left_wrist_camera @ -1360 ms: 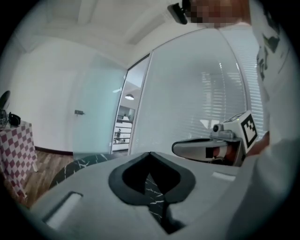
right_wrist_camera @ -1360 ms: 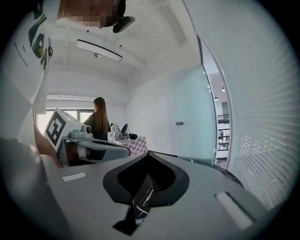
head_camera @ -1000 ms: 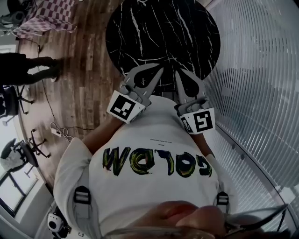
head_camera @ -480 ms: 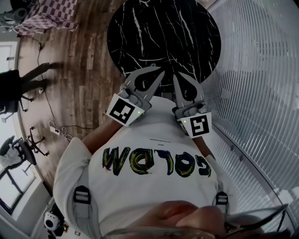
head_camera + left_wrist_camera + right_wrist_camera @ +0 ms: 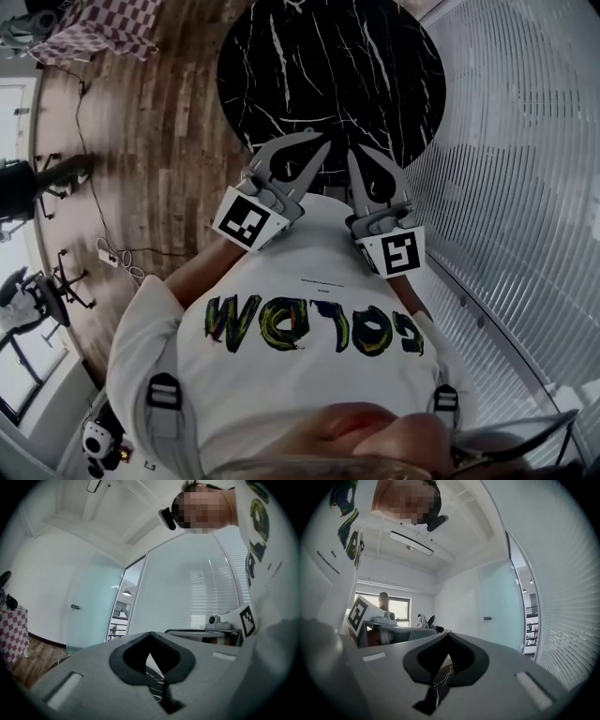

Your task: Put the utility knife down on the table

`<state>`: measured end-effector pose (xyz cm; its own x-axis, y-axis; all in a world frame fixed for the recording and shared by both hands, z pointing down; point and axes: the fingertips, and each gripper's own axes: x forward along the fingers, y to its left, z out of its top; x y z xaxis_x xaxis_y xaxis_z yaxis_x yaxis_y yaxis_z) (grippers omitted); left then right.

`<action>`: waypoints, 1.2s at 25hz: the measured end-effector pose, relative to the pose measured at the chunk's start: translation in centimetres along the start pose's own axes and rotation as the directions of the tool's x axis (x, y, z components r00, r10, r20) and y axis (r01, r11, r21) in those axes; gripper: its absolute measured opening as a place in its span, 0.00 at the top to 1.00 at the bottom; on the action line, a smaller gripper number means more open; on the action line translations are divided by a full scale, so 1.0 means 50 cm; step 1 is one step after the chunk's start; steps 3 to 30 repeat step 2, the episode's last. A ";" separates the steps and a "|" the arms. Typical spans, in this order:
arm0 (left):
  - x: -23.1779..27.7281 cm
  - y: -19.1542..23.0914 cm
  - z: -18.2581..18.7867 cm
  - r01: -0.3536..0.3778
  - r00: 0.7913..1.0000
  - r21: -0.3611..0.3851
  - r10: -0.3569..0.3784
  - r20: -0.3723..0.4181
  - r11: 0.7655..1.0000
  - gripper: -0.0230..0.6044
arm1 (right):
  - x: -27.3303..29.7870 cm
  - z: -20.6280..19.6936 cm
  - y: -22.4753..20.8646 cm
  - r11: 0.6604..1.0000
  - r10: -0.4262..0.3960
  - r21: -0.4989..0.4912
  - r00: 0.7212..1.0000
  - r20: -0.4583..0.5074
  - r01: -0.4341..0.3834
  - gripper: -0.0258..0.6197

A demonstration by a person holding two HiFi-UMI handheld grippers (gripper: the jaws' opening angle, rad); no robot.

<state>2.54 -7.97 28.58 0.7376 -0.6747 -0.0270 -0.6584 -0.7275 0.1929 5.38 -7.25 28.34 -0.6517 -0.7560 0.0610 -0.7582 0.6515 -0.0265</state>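
You're holding the left gripper (image 5: pixel 322 143) and right gripper (image 5: pixel 357 152) level at your chest, fingers closed and empty, tips over the near rim of the round black marble counter (image 5: pixel 328 66); I can't tell where the utility knife is. Brown wood-plank floor (image 5: pixel 159 122) on the left, white slatted wall (image 5: pixel 525 187) on the right. Since a second ago the grippers haven't moved, but the dark-clothed person (image 5: pixel 28 187) has slid to the left edge.

Table (image 5: pixel 328 75): round top, black stone with thin white veins that run irregularly across it, glossy and level. In the head view it fills the upper middle of the frame, its full far edge visible as a clean arc and its right edge close to a ribbed wall. In the left gripper view (image 5: pixel 156 683) and the right gripper view (image 5: pixel 438 686) only a narrow sliver of the veined black surface shows.
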 end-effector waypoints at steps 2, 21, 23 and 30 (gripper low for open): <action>0.003 0.002 0.002 0.000 1.000 -0.003 0.000 -0.001 1.000 0.96 | 0.003 0.003 -0.001 1.000 0.003 -0.001 1.000 0.004 -0.003 0.96; 0.003 0.002 0.002 0.000 1.000 -0.003 0.000 -0.001 1.000 0.96 | 0.003 0.003 -0.001 1.000 0.003 -0.001 1.000 0.004 -0.003 0.96; 0.003 0.002 0.002 0.000 1.000 -0.003 0.000 -0.001 1.000 0.96 | 0.003 0.003 -0.001 1.000 0.003 -0.001 1.000 0.004 -0.003 0.96; 0.003 0.002 0.002 0.000 1.000 -0.003 0.000 -0.001 1.000 0.96 | 0.003 0.003 -0.001 1.000 0.003 -0.001 1.000 0.004 -0.003 0.96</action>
